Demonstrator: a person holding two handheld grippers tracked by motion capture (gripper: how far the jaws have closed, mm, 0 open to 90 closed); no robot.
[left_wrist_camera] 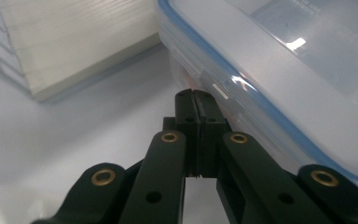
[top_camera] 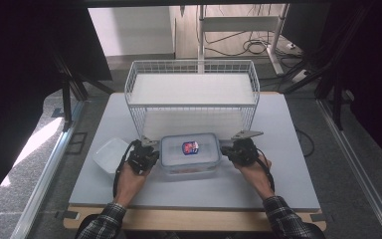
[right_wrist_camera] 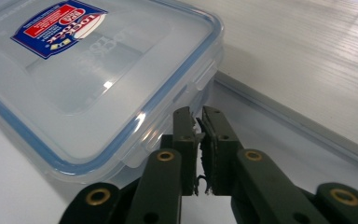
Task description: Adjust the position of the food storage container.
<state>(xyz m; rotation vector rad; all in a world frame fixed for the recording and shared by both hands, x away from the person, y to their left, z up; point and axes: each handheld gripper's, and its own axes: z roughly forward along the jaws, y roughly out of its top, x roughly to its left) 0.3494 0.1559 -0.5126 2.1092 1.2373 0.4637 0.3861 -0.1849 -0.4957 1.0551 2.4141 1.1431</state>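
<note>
On a smooth pale grey tabletop [top_camera: 278, 149], one rectangular translucent plastic container [top_camera: 190, 155] with a blue-sealed lid is flanked by the closed, empty left gripper [top_camera: 150, 148] and right gripper [top_camera: 227, 148].

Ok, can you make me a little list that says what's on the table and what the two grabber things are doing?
Main thing: clear lidded box with a blue seal and a red and blue sticker on its lid
Left gripper: jaws shut, tips at the box's left side
Right gripper: jaws shut, tips at the latch flap on the box's right side
Held: nothing between either pair of jaws
Also on the table: white wire basket behind the box, a white tub left of the left gripper
</note>
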